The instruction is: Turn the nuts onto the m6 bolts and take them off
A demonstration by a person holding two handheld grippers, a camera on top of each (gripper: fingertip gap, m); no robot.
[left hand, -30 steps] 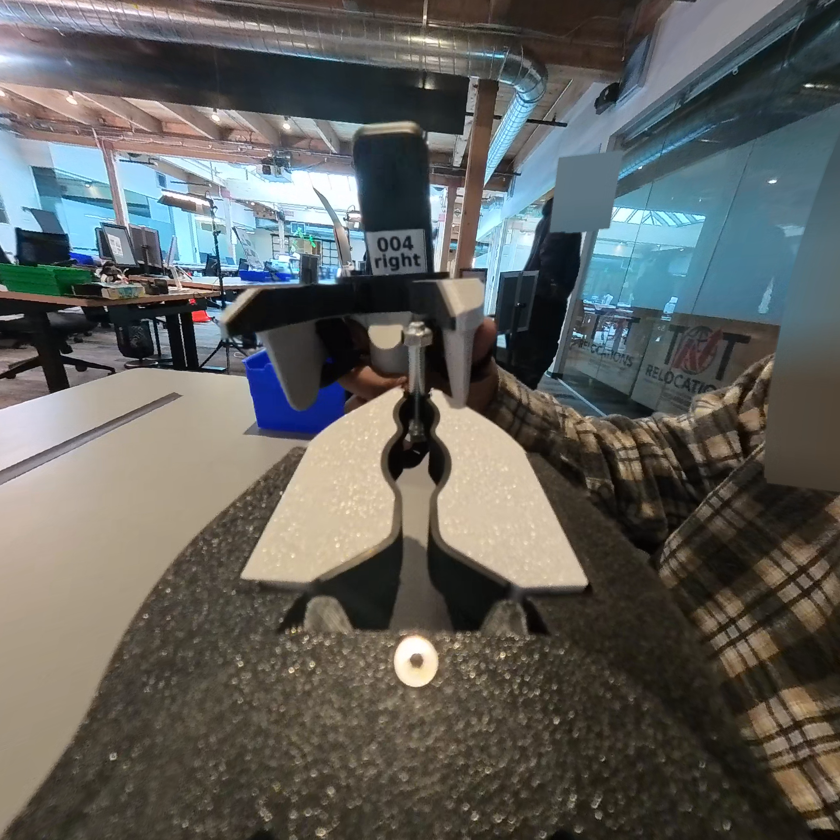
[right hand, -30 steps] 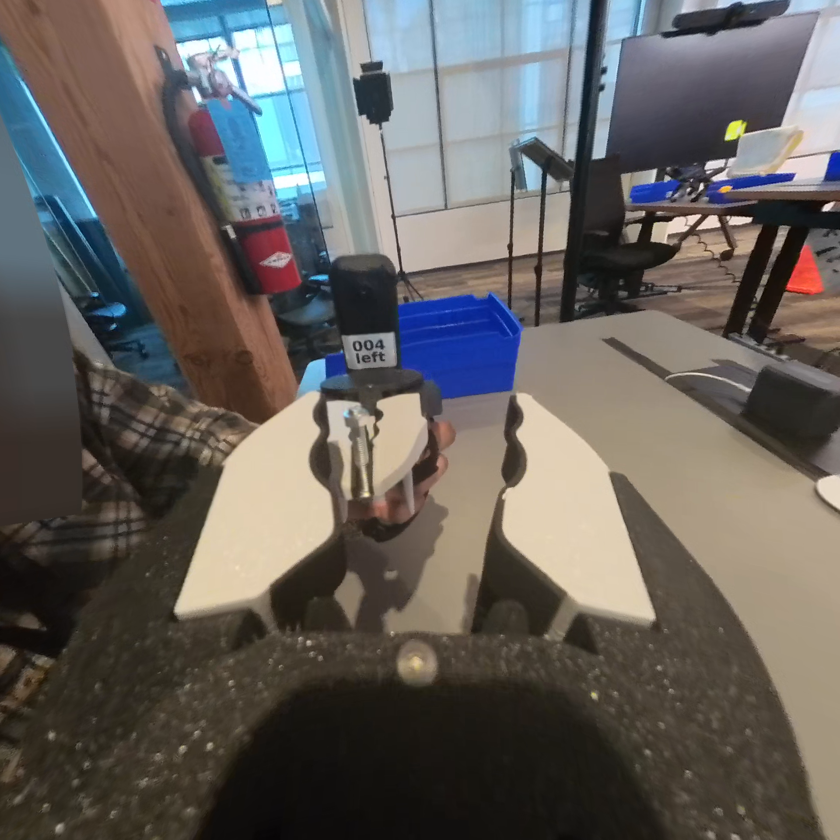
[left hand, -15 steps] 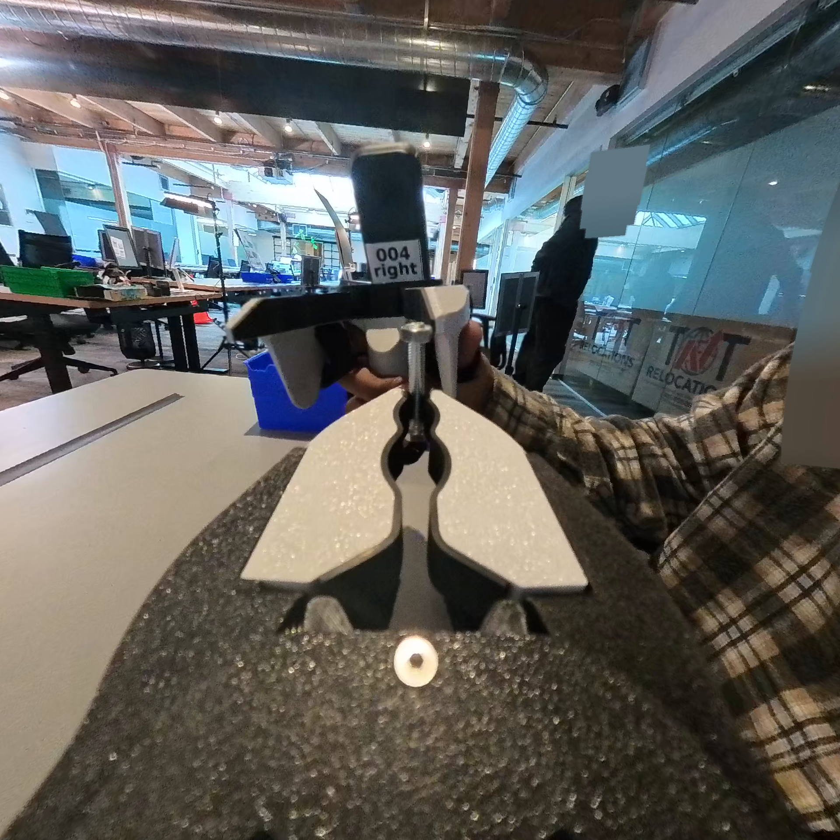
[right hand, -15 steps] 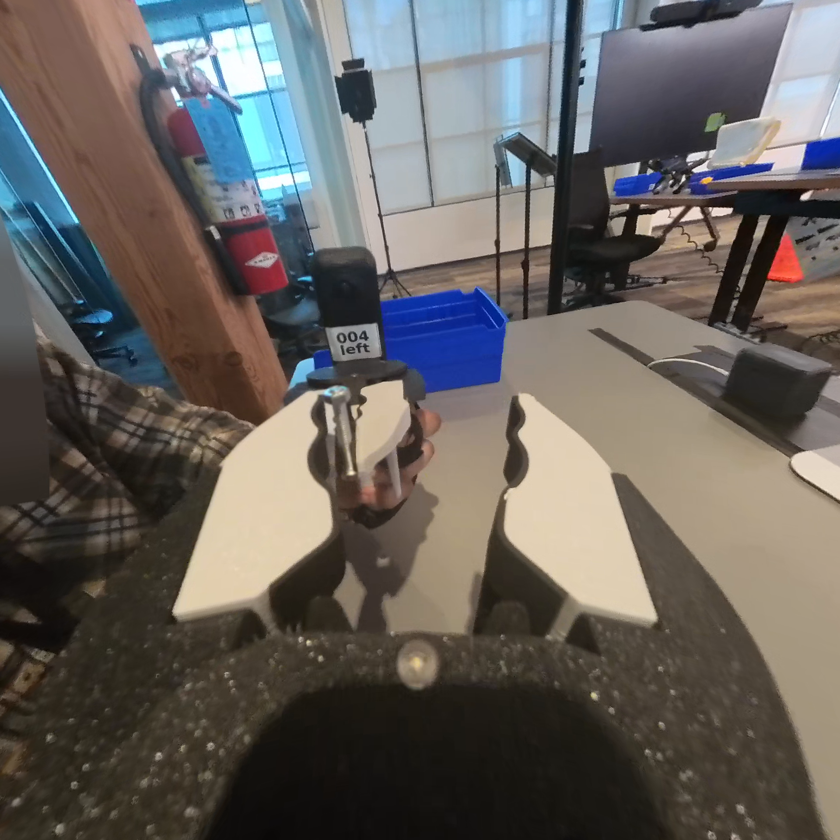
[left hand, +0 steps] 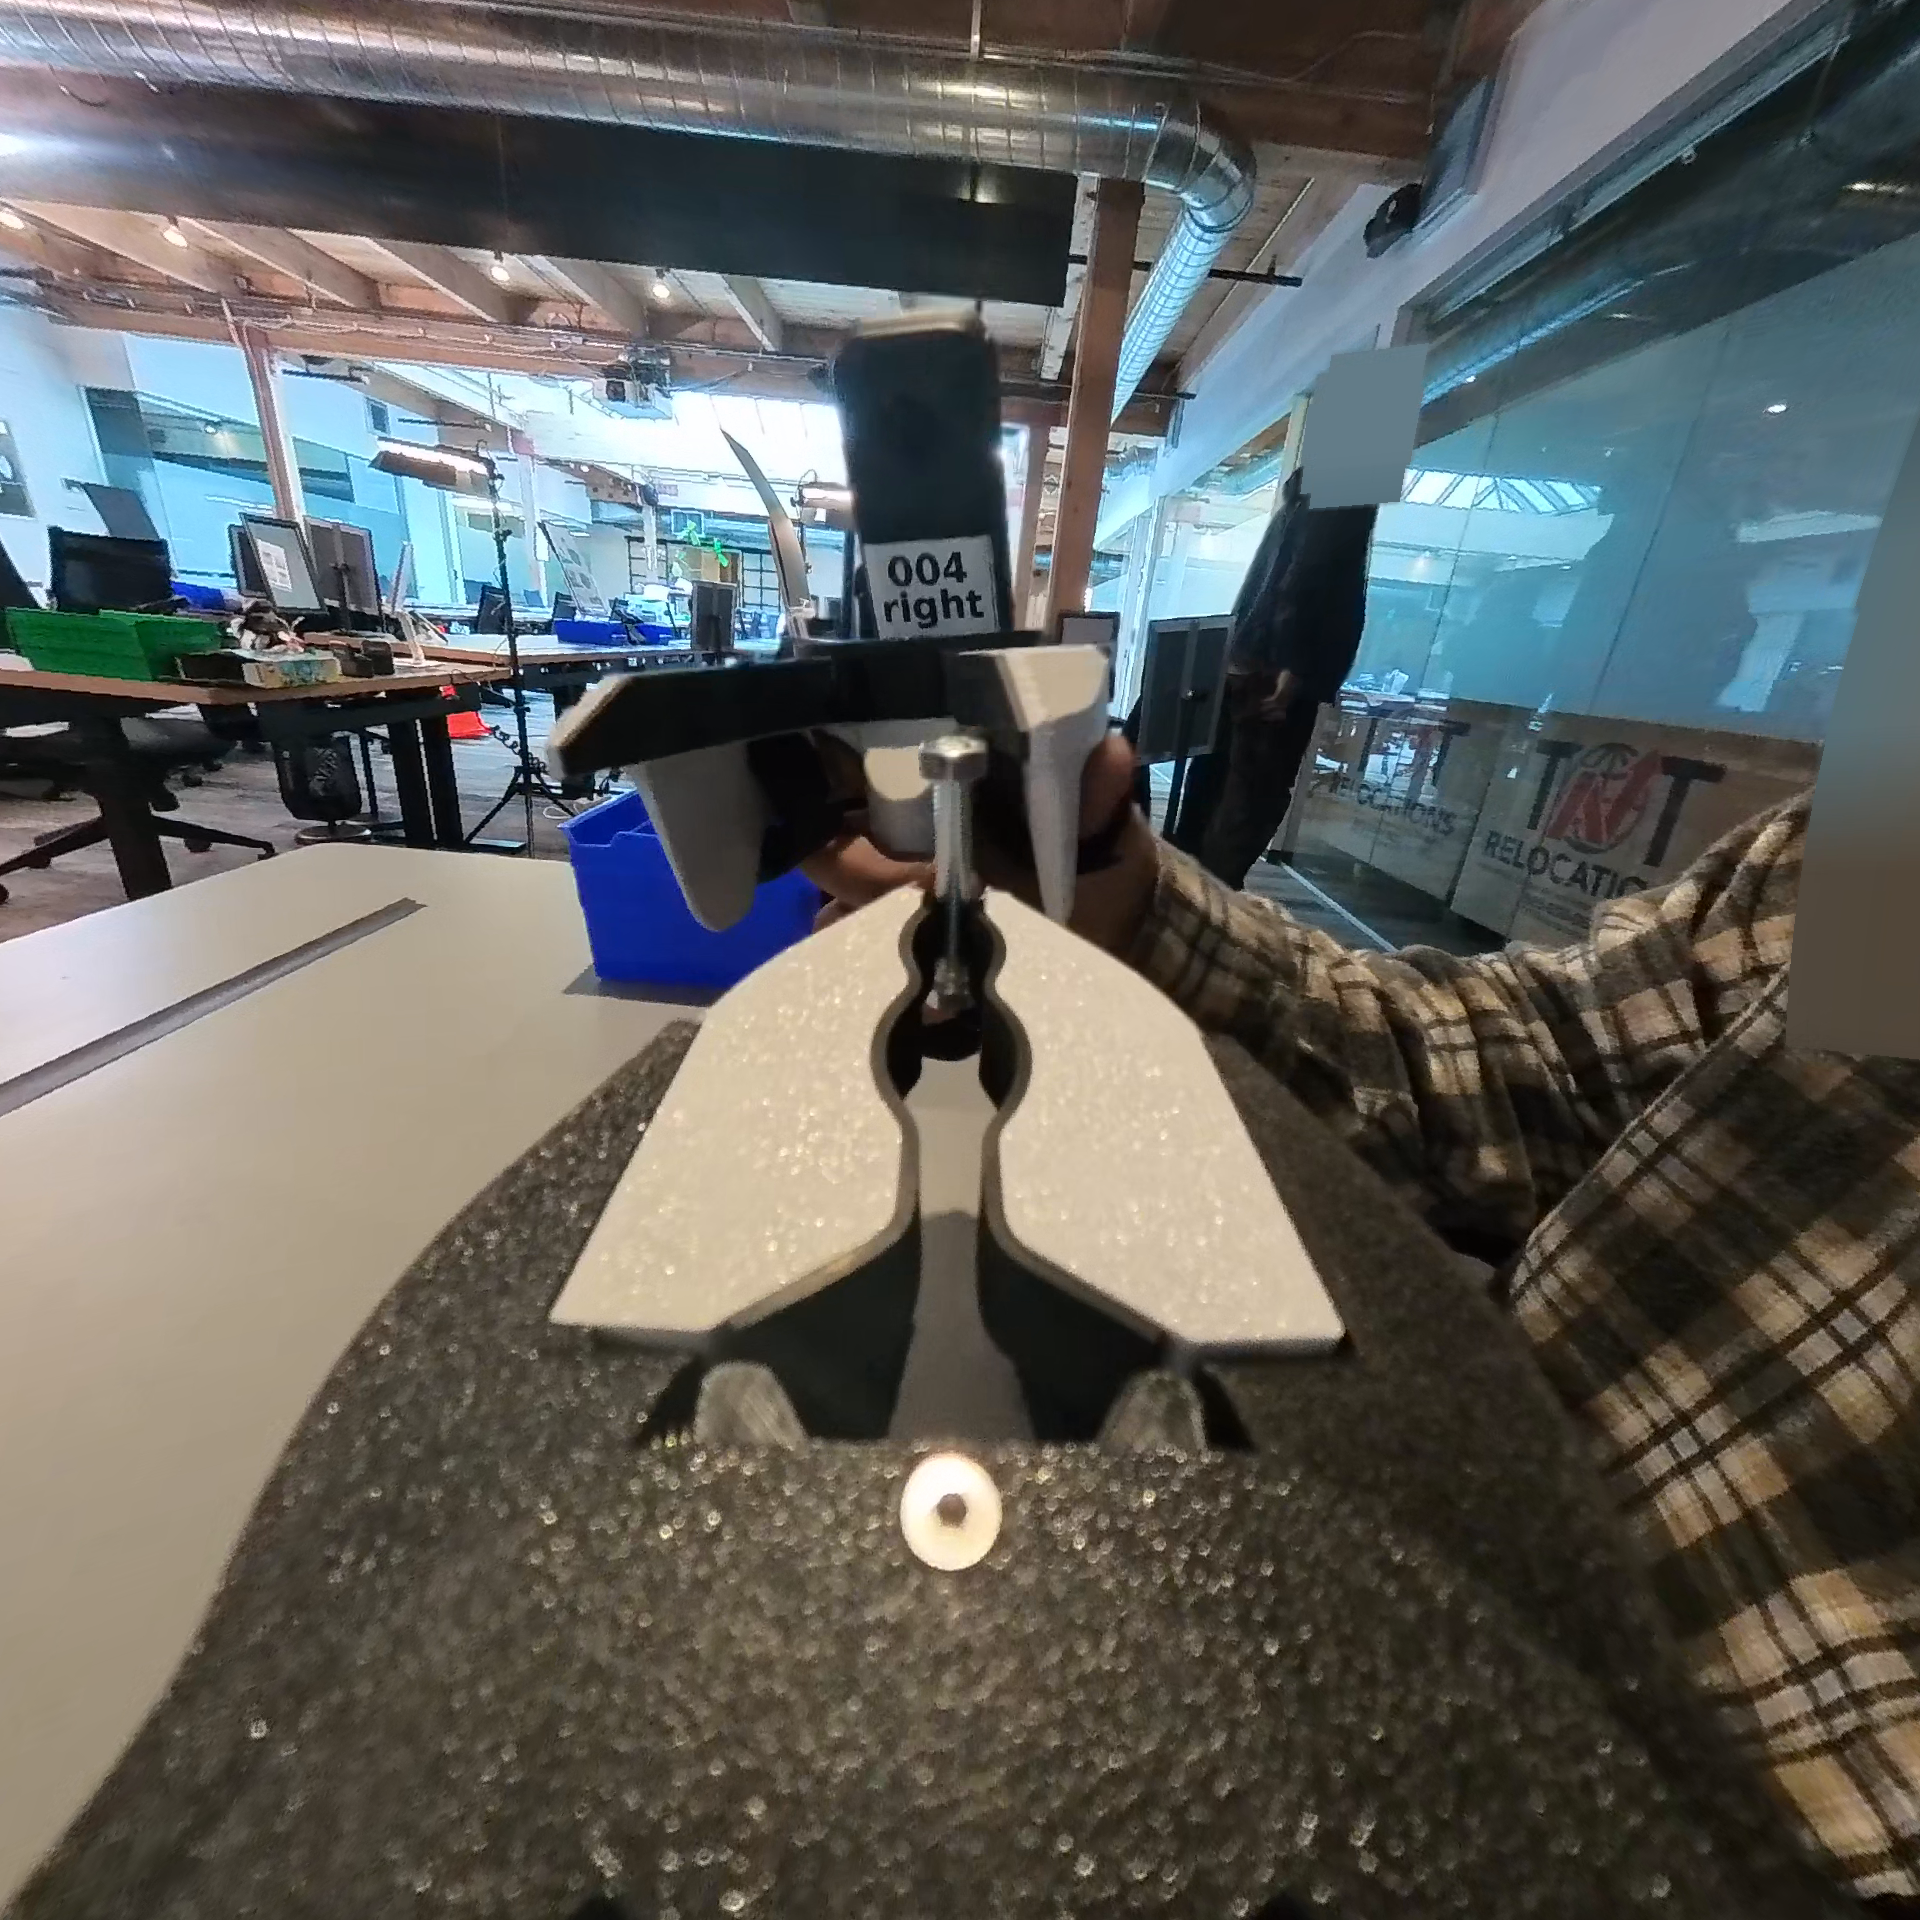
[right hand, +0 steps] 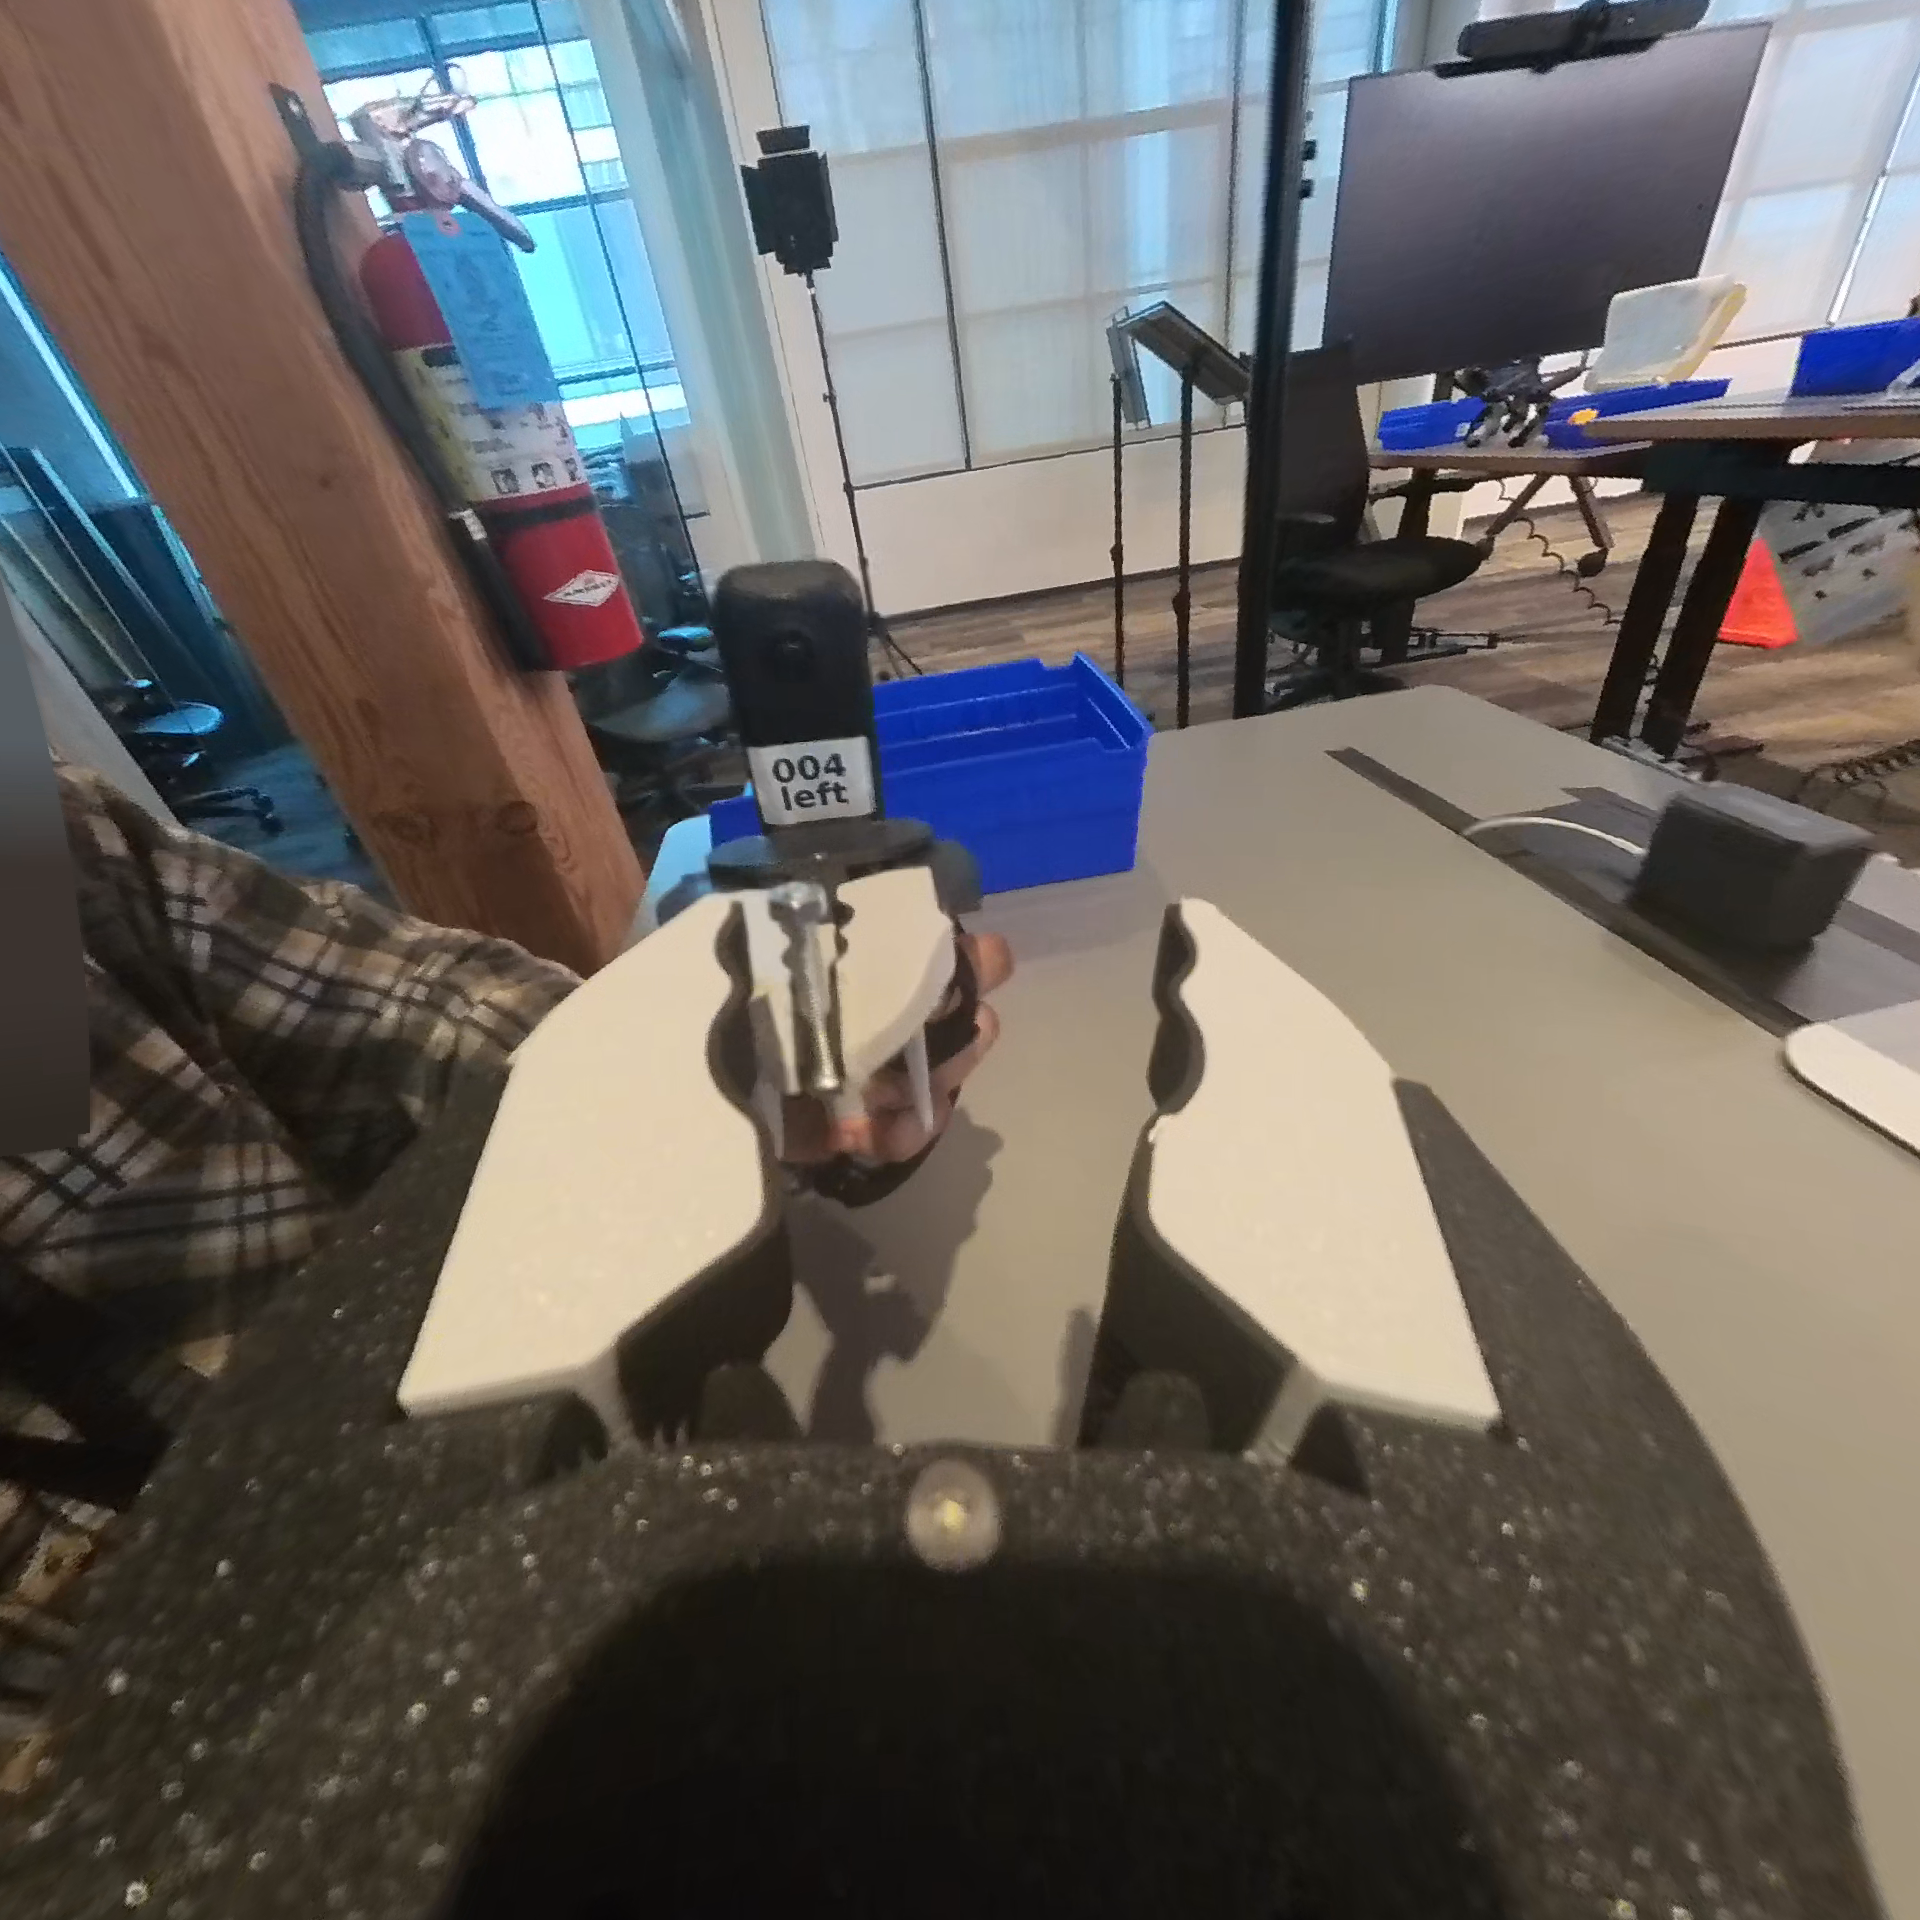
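My left gripper (left hand: 951, 920) is shut on a silver m6 bolt (left hand: 954, 831). It grips the lower shank, and the bolt stands upright with its hex head on top. The right wrist view shows the same bolt (right hand: 808, 997) pinched between the left gripper's pads (right hand: 894, 987). My right gripper (right hand: 956, 925) is wide open and empty, facing the left gripper. The bolt stands just in front of its left finger (right hand: 623, 1091) and touches neither pad. In the left wrist view the right gripper (left hand: 883, 821) hangs open just behind the bolt head. I cannot make out a nut.
A blue bin (right hand: 1018, 790) stands on the grey table (right hand: 1351, 1039) behind the grippers and also shows in the left wrist view (left hand: 655, 914). A dark box (right hand: 1745, 883) with a cable lies at the right. A plaid sleeve (left hand: 1558, 1091) reaches in. A wooden post (right hand: 260, 468) stands at the left. My left and right fingertips are right by each other.
The two grippers have shifted slightly relative to each other, and the bolt now leans a little in the right wrist view. The left stays shut on the bolt and the right stays open.
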